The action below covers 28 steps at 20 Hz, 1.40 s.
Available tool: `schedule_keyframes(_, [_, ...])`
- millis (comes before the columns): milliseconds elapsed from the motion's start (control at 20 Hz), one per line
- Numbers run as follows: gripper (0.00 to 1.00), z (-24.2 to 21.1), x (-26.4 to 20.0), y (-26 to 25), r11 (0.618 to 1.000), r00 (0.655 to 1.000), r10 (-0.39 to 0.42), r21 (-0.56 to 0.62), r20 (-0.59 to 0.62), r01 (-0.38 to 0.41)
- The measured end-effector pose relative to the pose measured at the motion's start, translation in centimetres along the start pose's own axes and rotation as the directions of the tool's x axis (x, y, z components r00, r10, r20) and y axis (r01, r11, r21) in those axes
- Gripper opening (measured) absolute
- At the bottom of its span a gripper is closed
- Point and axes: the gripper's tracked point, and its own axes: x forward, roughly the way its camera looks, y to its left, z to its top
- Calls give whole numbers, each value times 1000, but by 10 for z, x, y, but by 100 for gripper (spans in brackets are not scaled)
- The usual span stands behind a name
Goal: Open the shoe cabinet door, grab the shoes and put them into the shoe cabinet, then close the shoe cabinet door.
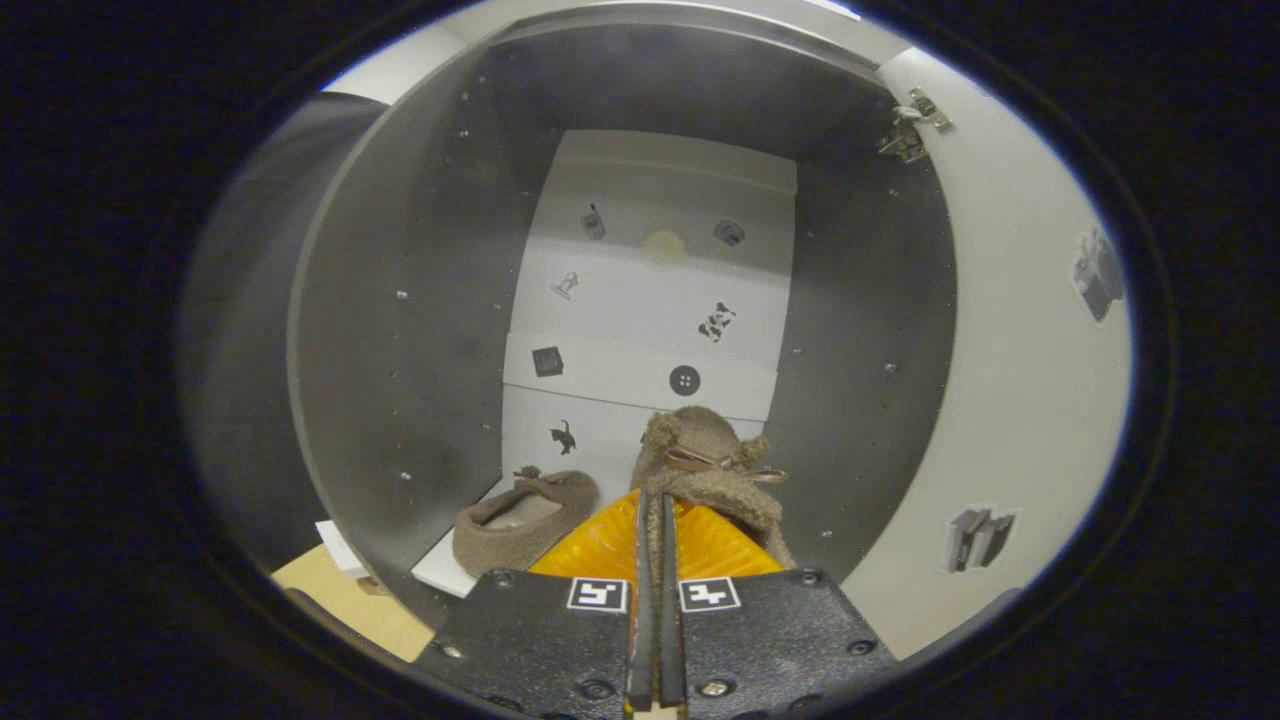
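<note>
Fuzzy fleece-like slippers (715, 460), matt grey cabinet walls (420, 330), shiny metal hinge (912, 125).

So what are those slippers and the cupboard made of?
The slipper held by the gripper and the slipper on the shelf look like soft brown fleece, with a nubbly, curly pile. The cabinet looks like smooth matte laminated board, with a metal hinge on its open door.

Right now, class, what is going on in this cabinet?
A hand-held gripper reaches into the open shoe cabinet, its jaws closed on the fuzzy edge of a brown slipper with a bow. That slipper hangs just ahead of the fingers, over the cabinet floor. The other slipper already lies inside, to the left. The door stands open on the right.
</note>
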Motion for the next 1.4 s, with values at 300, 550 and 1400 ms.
schedule_keyframes(300, [6, -27, 55, 4, 1000, 998, 5, 10, -65, -5])
schedule_keyframes(550, [6, -57, 90, 12, 999, 990, 28, 41, -138, -23])
schedule_keyframes(1400, [100, -44, 21, 14, 998, 996, 35, 46, -84, -31])
